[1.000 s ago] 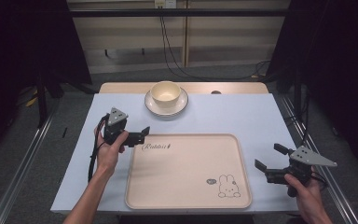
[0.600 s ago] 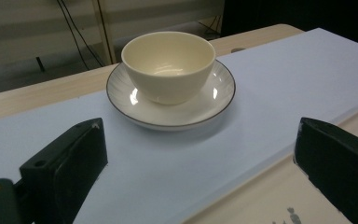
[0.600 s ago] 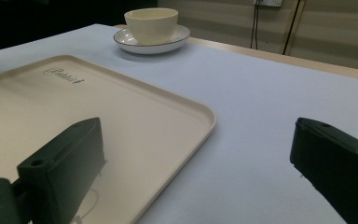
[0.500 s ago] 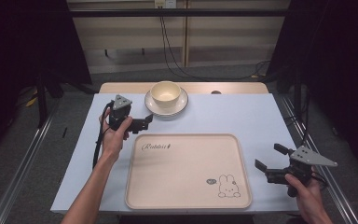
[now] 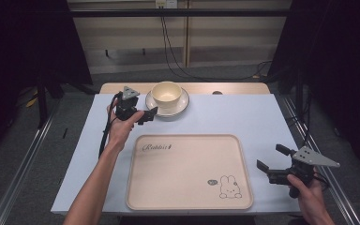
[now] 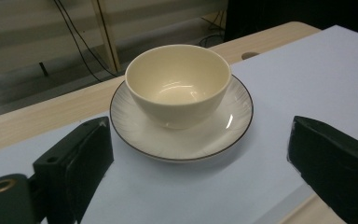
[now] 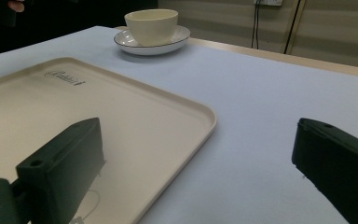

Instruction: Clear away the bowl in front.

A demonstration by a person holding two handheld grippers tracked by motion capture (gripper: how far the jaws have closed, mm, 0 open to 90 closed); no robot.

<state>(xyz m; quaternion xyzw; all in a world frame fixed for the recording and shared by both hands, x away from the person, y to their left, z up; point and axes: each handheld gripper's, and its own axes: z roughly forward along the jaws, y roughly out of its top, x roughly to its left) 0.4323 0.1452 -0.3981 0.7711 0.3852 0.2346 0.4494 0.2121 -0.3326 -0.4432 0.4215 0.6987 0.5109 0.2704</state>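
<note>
A cream bowl (image 5: 167,92) stands upright in a white saucer (image 5: 181,107) with a dark rim at the back of the table. My left gripper (image 5: 149,114) is open, just left of the saucer and pointing at it. In the left gripper view the bowl (image 6: 179,84) and saucer (image 6: 235,109) sit a short way ahead of the open left gripper (image 6: 198,140), nothing between its jaws. A cream tray (image 5: 187,173) with a rabbit drawing lies at the front centre. My right gripper (image 5: 270,157) is open beside the tray's right edge, holding nothing.
The table has a pale blue top (image 5: 243,117) with a wooden strip (image 5: 234,88) along its back edge. In the right gripper view the tray (image 7: 121,107) lies left and ahead, with the bowl (image 7: 151,21) far off. Dark floor and rails flank the table.
My left gripper has moved from the tray's back left corner toward the back and right, up to the saucer. The right gripper has stayed put.
</note>
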